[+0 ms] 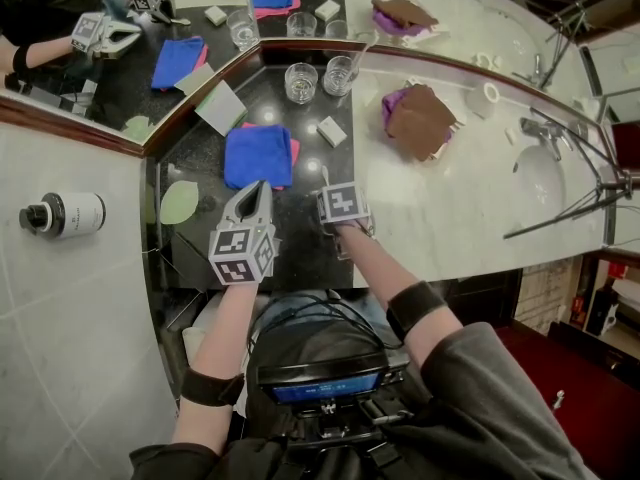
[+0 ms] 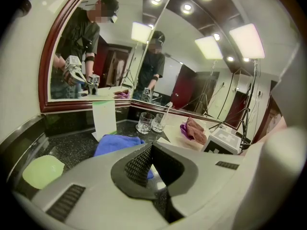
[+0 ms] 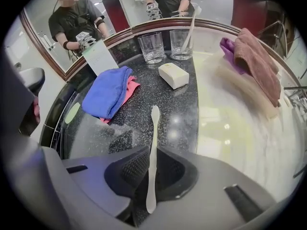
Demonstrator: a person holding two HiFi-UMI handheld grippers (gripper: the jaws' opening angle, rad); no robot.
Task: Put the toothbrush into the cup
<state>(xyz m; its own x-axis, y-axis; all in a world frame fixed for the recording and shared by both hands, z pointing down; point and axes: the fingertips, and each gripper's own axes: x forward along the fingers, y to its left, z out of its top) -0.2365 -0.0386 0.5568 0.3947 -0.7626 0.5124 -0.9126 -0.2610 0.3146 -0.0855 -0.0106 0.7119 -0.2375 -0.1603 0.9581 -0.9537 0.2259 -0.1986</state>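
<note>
Toothbrush point(image 3: 154, 128) ran up-frame, handle pinched in right tool point(image 3: 152, 153); empty cup point(image 3: 152, 48) stood beyond its head, top centre.

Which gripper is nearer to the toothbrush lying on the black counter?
Right. The right gripper has its fingers clamped on the toothbrush; the left gripper, shut and empty, sits apart to its left, by the blue cloth.

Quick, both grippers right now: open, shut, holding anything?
Left gripper: closed, nothing between its jaws.
Right gripper: closed on the toothbrush.
</note>
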